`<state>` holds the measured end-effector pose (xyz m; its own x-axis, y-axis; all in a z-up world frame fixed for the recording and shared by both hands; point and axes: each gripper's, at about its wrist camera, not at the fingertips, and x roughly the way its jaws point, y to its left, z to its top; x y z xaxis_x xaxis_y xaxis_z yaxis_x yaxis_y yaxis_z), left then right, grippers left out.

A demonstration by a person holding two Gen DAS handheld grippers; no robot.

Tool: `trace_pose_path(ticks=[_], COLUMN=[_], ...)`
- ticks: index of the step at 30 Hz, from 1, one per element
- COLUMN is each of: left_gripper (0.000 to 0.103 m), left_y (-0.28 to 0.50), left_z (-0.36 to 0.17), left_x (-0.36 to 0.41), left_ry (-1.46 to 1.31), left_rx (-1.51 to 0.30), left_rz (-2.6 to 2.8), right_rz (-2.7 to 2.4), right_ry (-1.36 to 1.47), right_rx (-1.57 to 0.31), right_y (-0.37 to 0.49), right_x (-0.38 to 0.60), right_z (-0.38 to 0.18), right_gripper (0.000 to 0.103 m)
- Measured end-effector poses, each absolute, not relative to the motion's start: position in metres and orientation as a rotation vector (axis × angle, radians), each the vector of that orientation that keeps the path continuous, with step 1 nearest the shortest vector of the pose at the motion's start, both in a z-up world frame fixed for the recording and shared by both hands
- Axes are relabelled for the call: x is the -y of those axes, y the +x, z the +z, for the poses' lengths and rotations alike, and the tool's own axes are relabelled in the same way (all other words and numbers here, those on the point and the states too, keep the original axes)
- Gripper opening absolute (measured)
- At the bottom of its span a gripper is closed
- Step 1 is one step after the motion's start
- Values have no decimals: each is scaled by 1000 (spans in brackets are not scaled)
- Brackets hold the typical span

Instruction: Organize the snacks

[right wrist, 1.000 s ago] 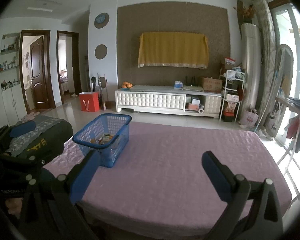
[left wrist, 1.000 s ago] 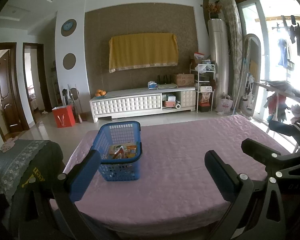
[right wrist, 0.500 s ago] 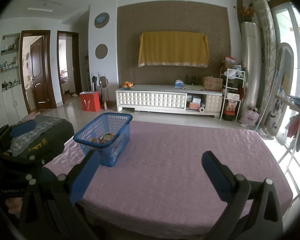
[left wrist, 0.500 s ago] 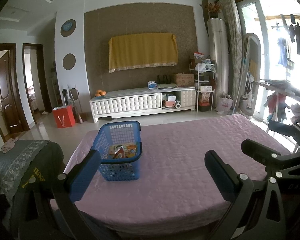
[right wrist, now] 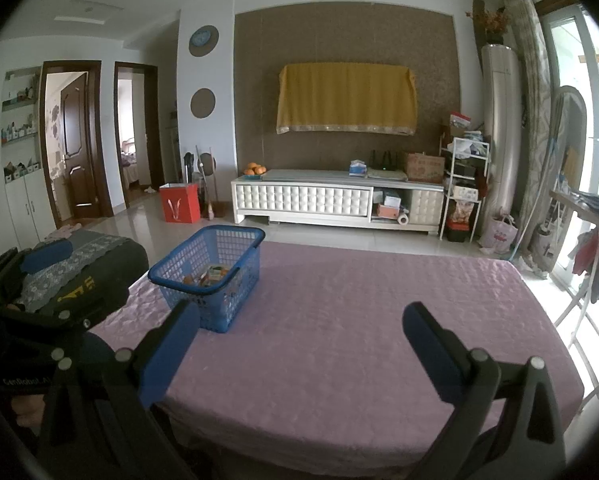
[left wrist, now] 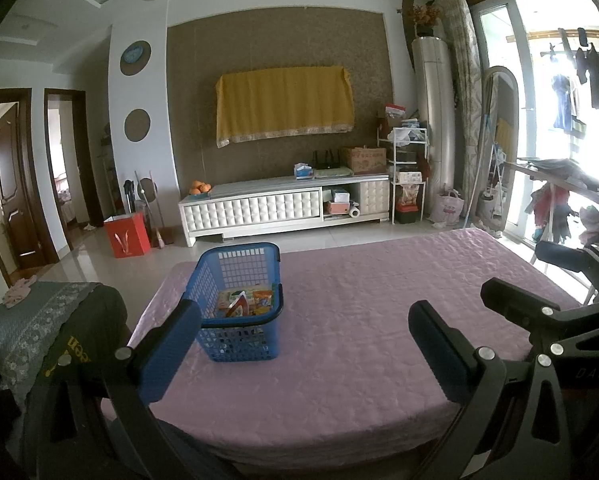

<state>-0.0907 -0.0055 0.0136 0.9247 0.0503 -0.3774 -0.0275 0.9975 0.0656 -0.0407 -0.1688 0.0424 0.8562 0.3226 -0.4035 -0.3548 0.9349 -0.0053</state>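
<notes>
**Snacks in basket, both grippers idle and wide**

Left to right. Left gripper [left wrist: 303, 344]: jaws spread wide, nothing between them, held above the near edge of the table with the pink quilted cloth [left wrist: 359, 340]. The blue plastic mesh basket [left wrist: 239, 304] sits ahead of it, just past its left finger. Inside lie the colourful snack packets [left wrist: 245, 302], a few of them, loosely piled; exact count unclear.

Right gripper [right wrist: 299, 340]: also wide apart, empty. From this tool the basket is ahead and off to its left, well clear of the fingers. The left gripper shows at the far left of this view, over a dark cloth-covered seat [right wrist: 83, 268].

Progress, judged: no snacks visible loose on the cloth, all the visible ones are in the basket. So collecting looks done, or close to done. Left to do, if anything: tidy the packets inside the basket, or move the basket. Anything off-frame cannot be checked.
</notes>
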Motion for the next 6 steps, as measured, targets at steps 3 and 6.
trace_pose_path(ticks=[3,6], left_gripper=[103,103], left_y=[-93,-93], left_z=[15,16], left_x=[4,-1], left_ry=[57,58], left_rx=[-386,-385], left_rz=[33,30], right_rz=[355,354], right_ry=[-80,-79], right_rx=[-406,-406], right_y=[-45,-46], right_x=[169,170], right_z=[40,40], right_gripper=[103,103])
